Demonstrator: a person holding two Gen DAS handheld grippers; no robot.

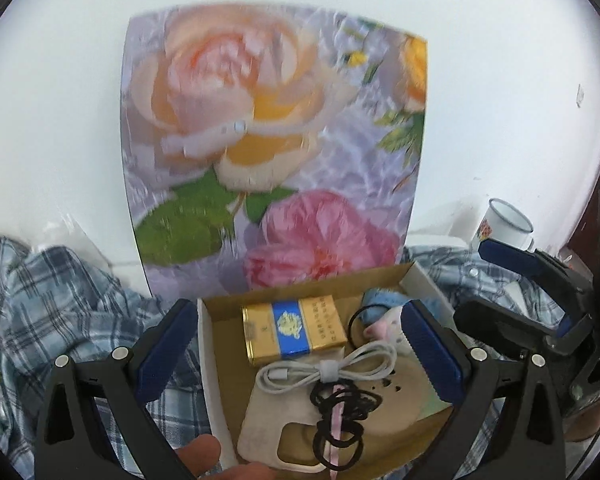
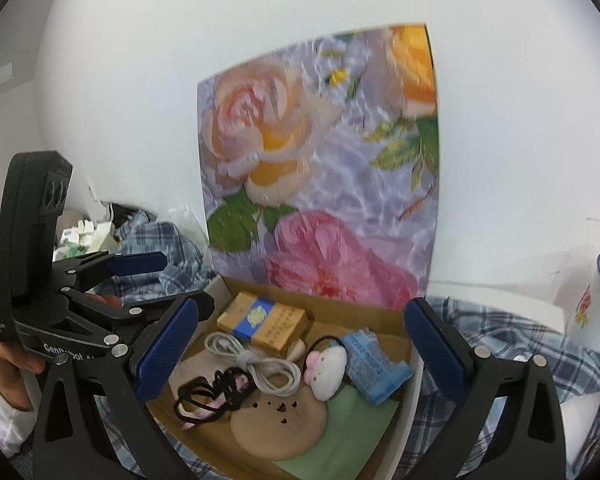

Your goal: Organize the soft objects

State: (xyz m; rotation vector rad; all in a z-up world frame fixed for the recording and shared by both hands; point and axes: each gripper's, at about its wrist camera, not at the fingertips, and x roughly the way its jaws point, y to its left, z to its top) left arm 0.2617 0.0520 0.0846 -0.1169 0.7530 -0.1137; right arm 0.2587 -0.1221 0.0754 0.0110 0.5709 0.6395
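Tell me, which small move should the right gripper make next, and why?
Probably lower the right gripper onto the white plush toy. Both grippers are open and hold nothing, the toy lies uncovered in the cardboard box between the white cable and the blue packet, and it looks soft.

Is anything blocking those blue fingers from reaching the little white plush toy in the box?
Nothing visible does. The white plush toy lies on top in the open box, and the right gripper hangs open above it. Only a black hair tie rests against it.
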